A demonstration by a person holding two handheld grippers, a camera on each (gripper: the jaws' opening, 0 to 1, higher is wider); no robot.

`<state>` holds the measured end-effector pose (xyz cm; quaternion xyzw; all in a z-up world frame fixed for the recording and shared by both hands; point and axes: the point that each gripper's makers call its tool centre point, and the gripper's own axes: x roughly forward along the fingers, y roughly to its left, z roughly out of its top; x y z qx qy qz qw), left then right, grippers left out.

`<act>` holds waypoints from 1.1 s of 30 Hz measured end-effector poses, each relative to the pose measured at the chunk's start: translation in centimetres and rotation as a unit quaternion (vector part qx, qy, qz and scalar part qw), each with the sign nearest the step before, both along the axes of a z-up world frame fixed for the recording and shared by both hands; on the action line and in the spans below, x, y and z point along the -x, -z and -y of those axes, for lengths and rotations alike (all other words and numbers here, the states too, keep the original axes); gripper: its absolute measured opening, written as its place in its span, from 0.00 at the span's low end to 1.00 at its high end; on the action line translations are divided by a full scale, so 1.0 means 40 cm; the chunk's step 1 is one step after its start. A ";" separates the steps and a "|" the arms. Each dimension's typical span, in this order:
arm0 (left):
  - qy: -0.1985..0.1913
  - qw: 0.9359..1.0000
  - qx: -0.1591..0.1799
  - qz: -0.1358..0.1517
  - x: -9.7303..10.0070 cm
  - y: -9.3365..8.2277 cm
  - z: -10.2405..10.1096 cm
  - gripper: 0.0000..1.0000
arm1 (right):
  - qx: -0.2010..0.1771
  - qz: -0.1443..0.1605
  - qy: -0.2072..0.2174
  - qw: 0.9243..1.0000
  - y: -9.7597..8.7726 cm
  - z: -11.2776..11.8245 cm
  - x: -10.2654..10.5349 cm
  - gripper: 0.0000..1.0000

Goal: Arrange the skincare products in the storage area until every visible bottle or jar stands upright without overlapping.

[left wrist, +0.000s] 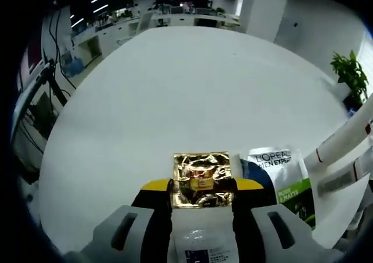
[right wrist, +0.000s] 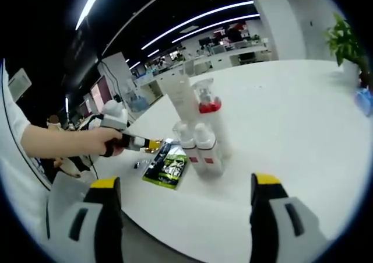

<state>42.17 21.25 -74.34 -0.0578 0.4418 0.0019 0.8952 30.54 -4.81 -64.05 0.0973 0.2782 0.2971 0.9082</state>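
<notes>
Here left gripper (left wrist: 201, 194) fingers clamp one gold sachet (left wrist: 202, 178); right gripper (right wrist: 185, 194) gapes.

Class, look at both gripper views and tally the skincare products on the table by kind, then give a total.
White bottles: 2
Red-collared clear bottle: 1
Tall white tube: 1
Green and black sachet: 1
Gold-capped item, in the left gripper: 1
Total: 6

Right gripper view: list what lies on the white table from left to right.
Left tool, held by a hand → green and black sachet → two white-capped bottles → tall white tube and red-capped bottle behind them.
</notes>
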 end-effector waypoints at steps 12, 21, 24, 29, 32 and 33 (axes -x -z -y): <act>0.008 1.000 0.002 0.008 0.000 -0.011 -0.001 0.41 | 0.002 0.006 0.000 1.000 -0.013 0.001 -0.002 0.92; 0.017 0.999 0.012 0.034 0.005 -0.047 -0.013 0.56 | 0.007 0.019 -0.001 1.000 -0.035 -0.002 0.001 0.93; 0.030 0.999 0.012 0.042 0.012 -0.059 -0.013 0.64 | 0.008 0.022 -0.002 1.000 -0.041 -0.003 0.004 0.93; 0.053 0.997 0.026 0.055 0.027 -0.079 -0.008 0.67 | 0.011 0.027 -0.004 1.000 -0.050 -0.008 0.011 0.94; 0.084 0.994 0.023 0.069 0.036 -0.099 -0.004 0.68 | 0.012 0.030 -0.008 0.999 -0.055 -0.013 0.013 0.94; 0.095 0.992 0.022 0.076 0.041 -0.110 -0.003 0.68 | 0.013 0.032 -0.009 0.999 -0.059 -0.015 0.014 0.94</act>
